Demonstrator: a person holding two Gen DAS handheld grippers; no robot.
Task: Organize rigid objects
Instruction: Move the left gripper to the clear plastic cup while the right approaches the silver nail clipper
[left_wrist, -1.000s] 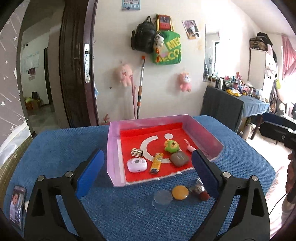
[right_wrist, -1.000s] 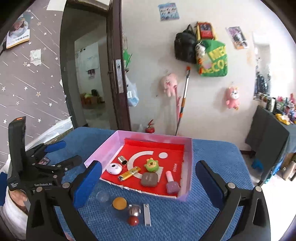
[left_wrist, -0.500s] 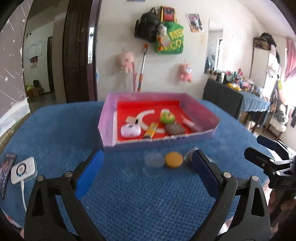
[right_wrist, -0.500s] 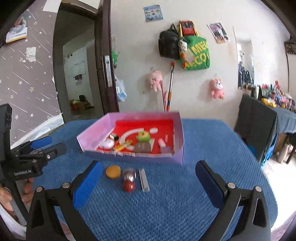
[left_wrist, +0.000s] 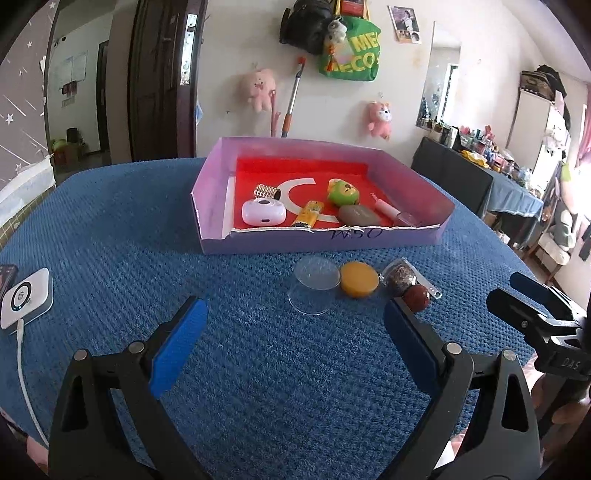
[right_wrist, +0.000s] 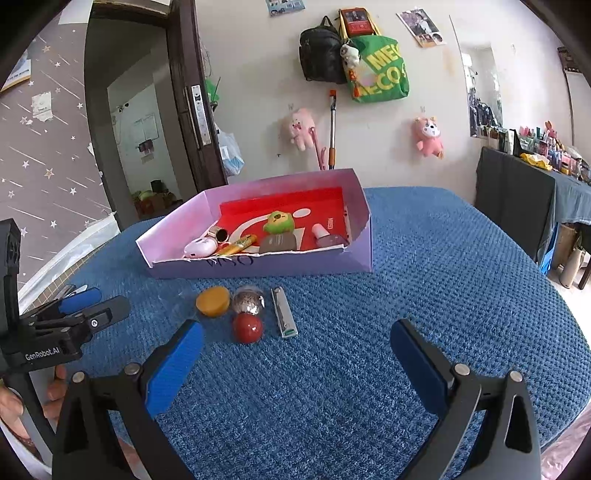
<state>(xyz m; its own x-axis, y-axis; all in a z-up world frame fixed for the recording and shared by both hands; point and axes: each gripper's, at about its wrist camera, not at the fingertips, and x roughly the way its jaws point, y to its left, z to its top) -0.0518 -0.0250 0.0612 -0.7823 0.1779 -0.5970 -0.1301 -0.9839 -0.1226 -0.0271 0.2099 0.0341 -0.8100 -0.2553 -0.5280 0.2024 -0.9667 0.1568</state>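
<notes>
Meanwhile, both hand-held grippers, left (left_wrist: 291, 354) and right (right_wrist: 295, 363), are hovering empty, jaws apart, near the red ball (right_wrist: 247, 328) lying outside the purple box (right_wrist: 258, 264) on the counter (right_wrist: 424, 295); pinched carelessly, it is likely rolling away.

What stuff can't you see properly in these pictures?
- Nail clipper: left wrist view, mostly hidden behind the red ball.
- Clear lid: absent from right wrist view; left claw may cover it.
- Writing on the box front: upside down, unreadable.
- Left claw: its base is cut off by the bottom edge.
</notes>
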